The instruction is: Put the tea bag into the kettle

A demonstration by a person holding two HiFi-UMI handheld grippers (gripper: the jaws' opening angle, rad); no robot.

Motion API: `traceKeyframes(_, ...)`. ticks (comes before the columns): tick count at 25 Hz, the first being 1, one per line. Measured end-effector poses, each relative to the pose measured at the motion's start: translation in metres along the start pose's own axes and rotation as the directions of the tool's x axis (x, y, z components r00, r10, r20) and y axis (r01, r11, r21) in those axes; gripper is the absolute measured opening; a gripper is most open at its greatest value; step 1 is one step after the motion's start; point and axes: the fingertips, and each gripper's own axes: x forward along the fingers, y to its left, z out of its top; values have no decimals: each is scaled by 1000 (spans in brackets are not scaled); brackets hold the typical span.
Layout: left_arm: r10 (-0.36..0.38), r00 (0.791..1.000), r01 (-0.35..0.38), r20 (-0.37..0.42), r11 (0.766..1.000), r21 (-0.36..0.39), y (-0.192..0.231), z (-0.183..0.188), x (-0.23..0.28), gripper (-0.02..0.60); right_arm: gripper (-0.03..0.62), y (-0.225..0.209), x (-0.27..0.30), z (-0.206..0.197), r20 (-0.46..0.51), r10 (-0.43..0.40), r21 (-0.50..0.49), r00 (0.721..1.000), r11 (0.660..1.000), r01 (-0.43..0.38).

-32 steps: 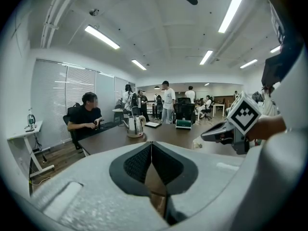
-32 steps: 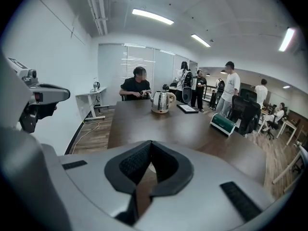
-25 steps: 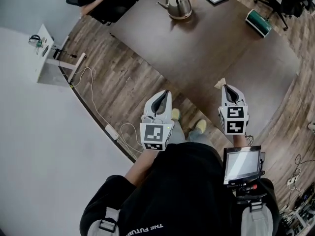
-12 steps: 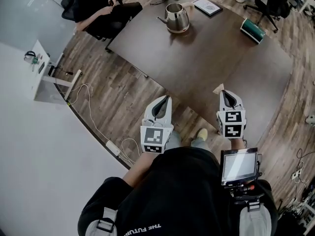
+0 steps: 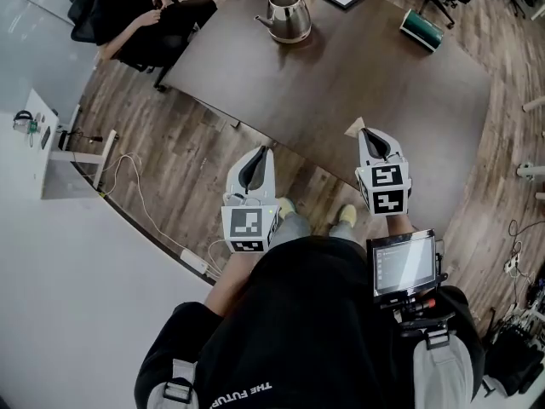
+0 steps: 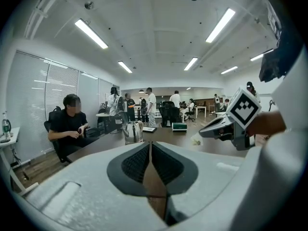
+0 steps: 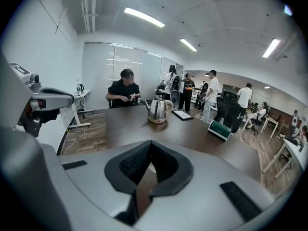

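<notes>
**Tea bag held, kettle across the table: carry stage**

Far left, a seated person [image 5: 128,20] occupies a chair just off the table's far-left corner. Keep your reach clear of that side.

Your left gripper [image 5: 258,156] hangs over the wood floor, just short of the table's near edge. Its jaws are pressed together with nothing between them.

The kettle [image 5: 288,15] stands upright at the far side of the table [image 5: 341,83], well apart from both grippers. Its lid appears to be on, though it is too small to be certain.

Your right gripper [image 5: 366,135] sits over the near edge of the table. Its jaws are clamped on the tea bag [image 5: 354,127], which pokes out pale at the tips.

Judgement: the step in hand is carrying the bag to the kettle, and nothing has gone in yet. The next move calls for a long forward reach, angled left, across bare tabletop. If the lid is on, the empty left gripper must lift it first.

Room: the tabletop between you and the kettle is open. A green box [image 5: 422,30] lies far right, off your line. The table's near edge runs diagonally in front of your feet, so step in to reach.
</notes>
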Motion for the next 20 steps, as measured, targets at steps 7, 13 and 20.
traceKeyframes(7,-18,1000,18,16,1000,-18,50,-7,5,5,8,32,28,24,1,-18,0,1000,1000,18)
traceKeyframes(13,-1,999,2,36,1000,-22,92,-9,4,6,8,60,47,51,20,-17,-14,1000,1000,18)
traceKeyframes(20,22,999,-21,38,999,-27,127,-11,1,6,8,86,65,73,30,-7,-30,1000,1000,8)
